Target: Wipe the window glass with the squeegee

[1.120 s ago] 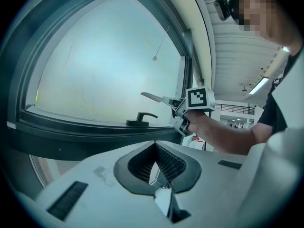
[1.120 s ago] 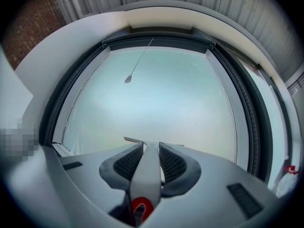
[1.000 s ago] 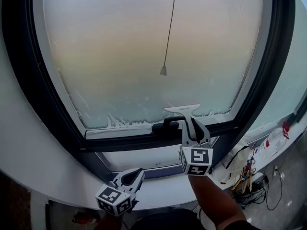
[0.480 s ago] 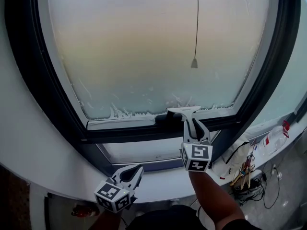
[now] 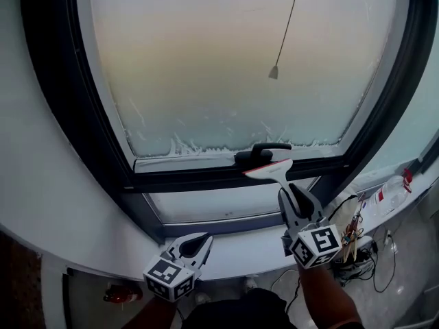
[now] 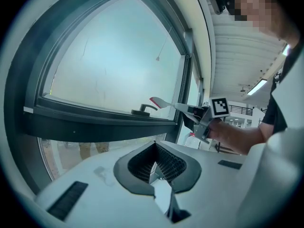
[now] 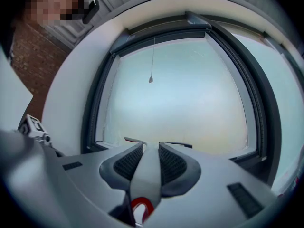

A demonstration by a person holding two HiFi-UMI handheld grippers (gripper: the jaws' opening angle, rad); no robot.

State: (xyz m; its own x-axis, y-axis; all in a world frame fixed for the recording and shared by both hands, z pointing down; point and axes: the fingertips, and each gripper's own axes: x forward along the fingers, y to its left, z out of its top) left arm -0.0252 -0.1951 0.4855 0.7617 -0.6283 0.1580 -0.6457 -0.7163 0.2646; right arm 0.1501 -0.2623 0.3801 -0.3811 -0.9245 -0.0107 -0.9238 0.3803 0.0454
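Squeegee (image 5: 269, 170) in the right gripper (image 5: 293, 192), at the bottom of the window.
Head view: the blade lies against the lower frame (image 5: 185, 181), just beside the handle (image 5: 261, 152) and below the glass (image 5: 226, 67); the left gripper (image 5: 194, 242) hangs low by the sill (image 5: 82, 245). Left gripper view: jaws together, nothing between them. Right gripper view: jaws clamped on the grey squeegee grip, blade toward the glass.

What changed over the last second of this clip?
The right tongs, clamped on the squeegee, drew down and back, taking the blade off the glass to below the window handle. The left tongs stayed shut and idle near the sill.
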